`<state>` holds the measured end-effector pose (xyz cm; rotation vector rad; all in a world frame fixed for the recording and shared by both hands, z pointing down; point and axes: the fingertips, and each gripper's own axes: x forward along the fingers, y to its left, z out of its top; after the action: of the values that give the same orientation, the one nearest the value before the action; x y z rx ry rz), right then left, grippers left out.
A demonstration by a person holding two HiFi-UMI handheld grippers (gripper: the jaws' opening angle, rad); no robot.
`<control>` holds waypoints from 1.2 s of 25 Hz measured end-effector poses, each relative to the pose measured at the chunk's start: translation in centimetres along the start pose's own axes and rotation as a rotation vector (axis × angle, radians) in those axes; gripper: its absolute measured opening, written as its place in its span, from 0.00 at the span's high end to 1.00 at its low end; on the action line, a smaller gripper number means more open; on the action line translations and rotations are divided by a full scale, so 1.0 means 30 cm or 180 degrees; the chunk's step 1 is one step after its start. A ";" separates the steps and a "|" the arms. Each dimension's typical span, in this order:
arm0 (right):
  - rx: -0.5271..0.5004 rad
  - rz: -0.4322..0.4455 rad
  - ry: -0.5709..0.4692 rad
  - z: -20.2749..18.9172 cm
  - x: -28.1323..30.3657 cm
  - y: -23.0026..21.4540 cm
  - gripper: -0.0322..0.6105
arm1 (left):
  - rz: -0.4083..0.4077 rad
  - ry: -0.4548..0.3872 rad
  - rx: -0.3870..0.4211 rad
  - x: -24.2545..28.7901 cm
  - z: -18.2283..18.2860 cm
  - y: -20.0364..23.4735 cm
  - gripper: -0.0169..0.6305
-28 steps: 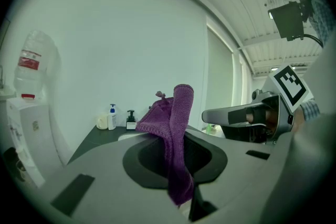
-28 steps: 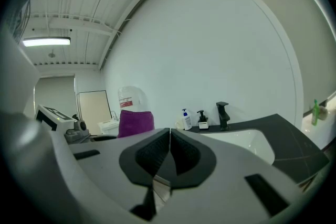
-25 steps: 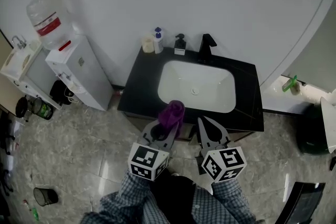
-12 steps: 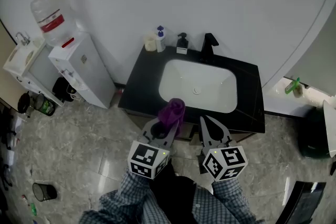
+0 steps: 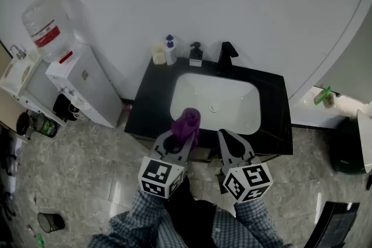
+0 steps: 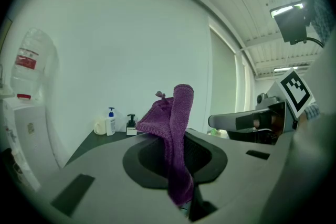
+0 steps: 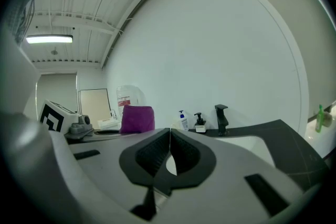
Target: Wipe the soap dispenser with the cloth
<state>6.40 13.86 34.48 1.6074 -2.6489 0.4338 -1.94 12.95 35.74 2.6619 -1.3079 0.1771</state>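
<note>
The soap dispenser [image 5: 196,53], white with a black pump, stands at the back of the black vanity top [image 5: 151,104], left of the black faucet [image 5: 226,55]. It also shows small in the left gripper view as the soap dispenser [image 6: 130,125] and in the right gripper view as the soap dispenser [image 7: 199,123]. My left gripper [image 5: 186,137] is shut on a purple cloth [image 5: 186,124], which stands bunched above the jaws, the cloth [image 6: 174,128]. Beside it my right gripper [image 5: 224,136] is shut and empty, its jaws closed [image 7: 169,132]. Both hover at the vanity's front edge, well short of the dispenser.
A blue-pump bottle [image 5: 170,49] and a cream cup [image 5: 157,54] stand left of the dispenser. The white sink basin [image 5: 192,96] fills the middle of the top. A water cooler [image 5: 78,81] stands to the left, a dark bin [image 5: 347,148] to the right.
The head view has shifted, so the vanity sits slightly lower and further left in the frame. Both grippers keep the same pose, cloth still held.
</note>
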 end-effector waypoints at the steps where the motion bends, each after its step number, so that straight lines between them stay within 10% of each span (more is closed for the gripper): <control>1: -0.0005 -0.0003 0.0012 0.004 0.026 -0.014 0.92 | -0.0002 0.0005 -0.0004 0.026 0.004 0.021 0.89; 30: 0.0171 -0.0249 0.0350 0.087 0.903 -0.411 0.92 | -0.0294 0.0246 -0.0172 0.778 0.080 0.657 0.89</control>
<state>4.72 -15.63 38.93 1.6441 -2.5063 0.5773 -3.29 -17.42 39.57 2.6353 -1.1477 0.2268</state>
